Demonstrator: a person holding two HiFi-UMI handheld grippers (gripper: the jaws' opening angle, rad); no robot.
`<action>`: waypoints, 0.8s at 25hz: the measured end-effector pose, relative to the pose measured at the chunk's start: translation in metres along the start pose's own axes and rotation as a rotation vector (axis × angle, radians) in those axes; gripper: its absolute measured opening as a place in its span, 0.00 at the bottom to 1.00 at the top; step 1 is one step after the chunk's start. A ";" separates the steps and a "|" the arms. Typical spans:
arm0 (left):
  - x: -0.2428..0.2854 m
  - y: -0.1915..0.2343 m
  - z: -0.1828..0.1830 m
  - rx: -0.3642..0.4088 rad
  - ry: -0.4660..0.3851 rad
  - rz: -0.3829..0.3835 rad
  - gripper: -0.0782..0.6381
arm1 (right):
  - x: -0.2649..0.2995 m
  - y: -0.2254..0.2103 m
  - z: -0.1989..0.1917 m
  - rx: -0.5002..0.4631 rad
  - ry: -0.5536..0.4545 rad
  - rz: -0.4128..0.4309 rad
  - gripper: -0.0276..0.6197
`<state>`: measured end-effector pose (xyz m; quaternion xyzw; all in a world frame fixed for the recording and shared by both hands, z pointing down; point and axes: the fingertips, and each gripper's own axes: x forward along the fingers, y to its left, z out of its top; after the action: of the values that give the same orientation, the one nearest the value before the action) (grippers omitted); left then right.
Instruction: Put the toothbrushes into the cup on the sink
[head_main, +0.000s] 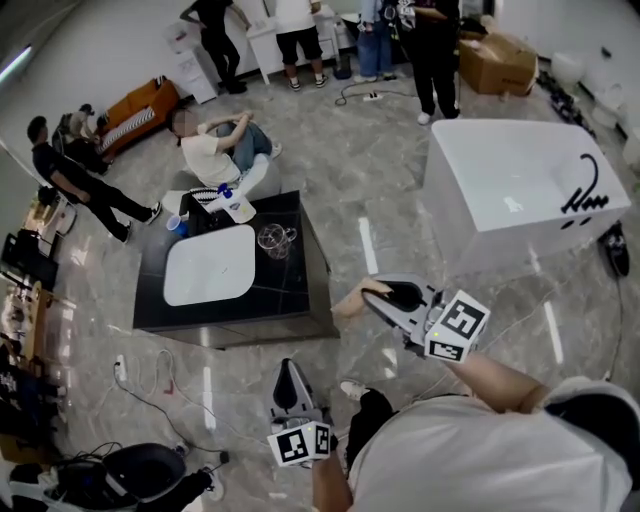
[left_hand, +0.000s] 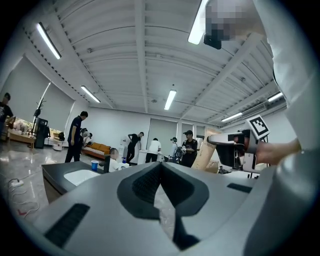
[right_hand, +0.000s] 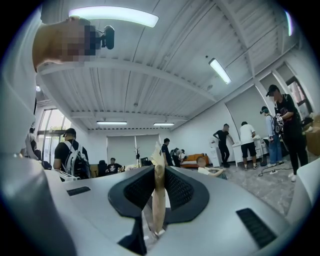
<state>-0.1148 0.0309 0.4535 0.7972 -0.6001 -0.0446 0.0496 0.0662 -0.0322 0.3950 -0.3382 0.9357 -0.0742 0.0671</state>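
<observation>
A white sink (head_main: 210, 265) is set in the black surface (head_main: 300, 280). The left hand-held gripper (left_hand: 160, 167) is seen closed, empty; the right hand-held gripper (right_hand: 159, 175), well apart from the glass cup (head_main: 272, 238) beside the sink, is clamped on a pale toothbrush (right_hand: 158, 200)

lab hall with bathtub (head_main: 520, 185) and sink (head_main: 205, 268)

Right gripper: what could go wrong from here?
The right gripper pinches a thin tan toothbrush; it could pivot or slip on the way. The glass cup on the black counter is clear, so a misjudged insert may tip it. Cables on the floor beside the counter could snag a foot.
</observation>
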 end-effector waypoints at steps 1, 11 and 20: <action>0.005 0.005 0.001 -0.001 -0.001 -0.003 0.11 | 0.005 -0.003 0.000 0.002 0.002 -0.005 0.16; 0.047 0.054 -0.010 -0.073 0.018 -0.029 0.11 | 0.077 -0.016 -0.013 -0.002 0.064 -0.015 0.16; 0.091 0.102 0.003 -0.132 -0.029 -0.109 0.11 | 0.147 -0.016 0.019 -0.107 0.102 -0.044 0.16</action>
<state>-0.1875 -0.0851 0.4626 0.8230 -0.5520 -0.0983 0.0910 -0.0327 -0.1410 0.3684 -0.3573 0.9330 -0.0429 -0.0007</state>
